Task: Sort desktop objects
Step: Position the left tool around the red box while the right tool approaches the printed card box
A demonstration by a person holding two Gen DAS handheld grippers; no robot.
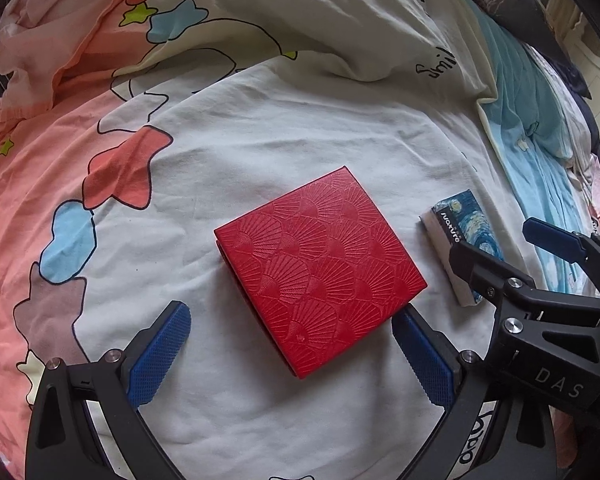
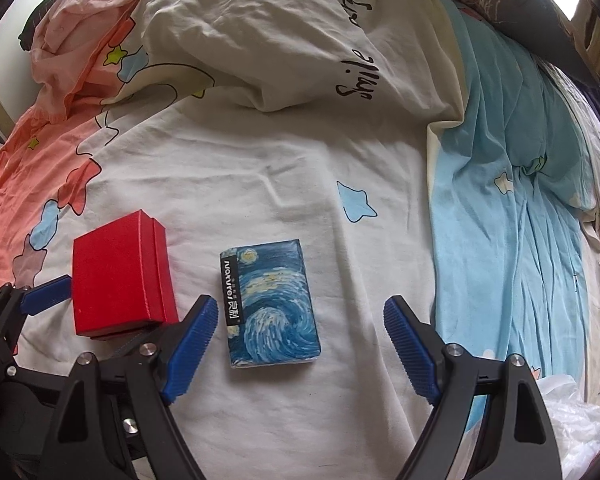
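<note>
A red box (image 1: pixel 320 272) with an embossed fan pattern lies on the white bed sheet; it also shows at the left of the right wrist view (image 2: pixel 120 276). My left gripper (image 1: pixel 292 344) is open, its blue fingers on either side of the box's near corner. A small blue pack with a swirling starry print (image 2: pixel 270 308) lies to the right of the red box; in the left wrist view (image 1: pixel 460 236) the right gripper partly hides it. My right gripper (image 2: pixel 300 340) is open and empty, its fingers on either side of the pack's near end.
A rumpled quilt (image 2: pixel 284 28) with pink, white and blue cartoon print is heaped behind the objects. A light blue fold (image 2: pixel 500 216) runs down the right side. Crinkled clear plastic (image 2: pixel 572 412) lies at the lower right.
</note>
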